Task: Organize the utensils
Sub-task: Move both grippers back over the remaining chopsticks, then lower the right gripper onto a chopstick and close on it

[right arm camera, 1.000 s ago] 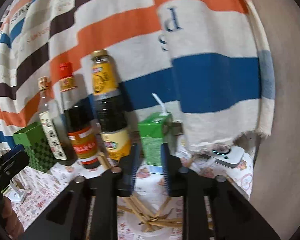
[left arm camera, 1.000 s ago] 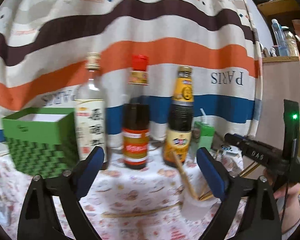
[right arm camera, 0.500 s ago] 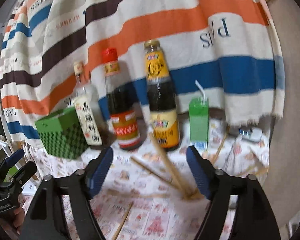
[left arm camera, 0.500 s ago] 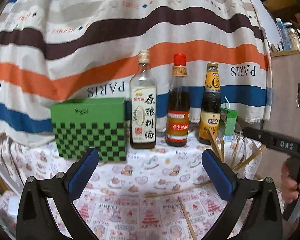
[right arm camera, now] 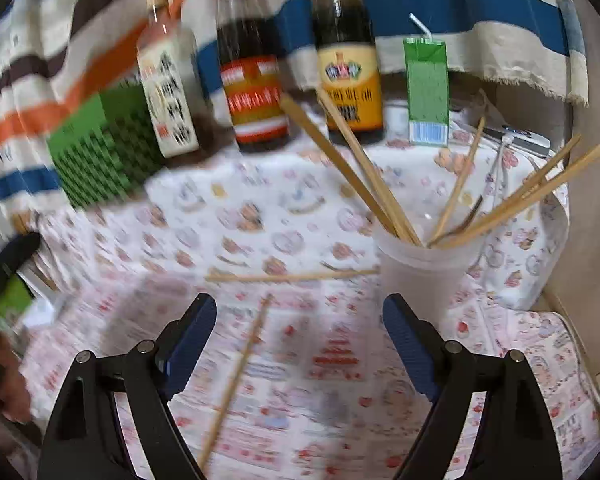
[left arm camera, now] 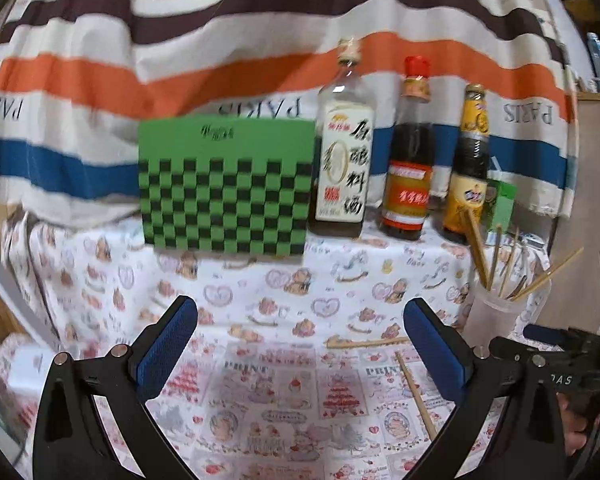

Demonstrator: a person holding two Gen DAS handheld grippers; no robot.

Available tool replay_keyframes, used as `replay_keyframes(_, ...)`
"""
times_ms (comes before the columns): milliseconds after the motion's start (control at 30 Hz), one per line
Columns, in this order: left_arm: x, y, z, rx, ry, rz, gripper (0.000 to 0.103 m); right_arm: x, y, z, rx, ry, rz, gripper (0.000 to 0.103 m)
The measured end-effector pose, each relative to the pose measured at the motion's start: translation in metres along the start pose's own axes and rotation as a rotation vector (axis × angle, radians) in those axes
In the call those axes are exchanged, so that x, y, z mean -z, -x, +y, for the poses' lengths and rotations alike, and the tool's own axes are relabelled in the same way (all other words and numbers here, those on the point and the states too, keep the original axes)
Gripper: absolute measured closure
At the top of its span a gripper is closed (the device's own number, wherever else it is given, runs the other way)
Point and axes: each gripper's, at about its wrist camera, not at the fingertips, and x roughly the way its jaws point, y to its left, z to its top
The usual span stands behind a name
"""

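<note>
Covering the table, a printed cloth [left arm camera: 260,320] meets a striped curtain [left arm camera: 220,60].

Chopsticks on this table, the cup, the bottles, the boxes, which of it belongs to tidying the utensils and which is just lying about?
Belongs to the job:
- plastic cup holding chopsticks
- two loose chopsticks on the tablecloth

Just lying about:
- three sauce bottles
- green checkered box
- green drink carton
- striped curtain
</note>
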Motion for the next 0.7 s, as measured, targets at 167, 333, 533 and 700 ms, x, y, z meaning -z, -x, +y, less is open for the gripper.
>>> replay_keyframes(167,0.012,-0.021,0.0,-0.037,-0.017,0.109,0.001,0.004,-0.015,-0.007,-0.016,-0.037,0.092,0.016)
replay_keyframes(333,0.024,-0.044,0.009,-0.028,0.031,0.267,0.001,0.007,-0.025,0.007,-0.023,0.057,0.157,0.016)
replay_keyframes(533,0.034,-0.056,0.014,-0.036,0.066,0.351,0.001,0.019,-0.029,0.028,-0.067,0.114,0.206,0.023)
replay_keyframes(700,0.039,-0.061,0.016,-0.045,0.089,0.416,0.001,0.031,-0.035,0.039,-0.068,0.127,0.265,0.035)
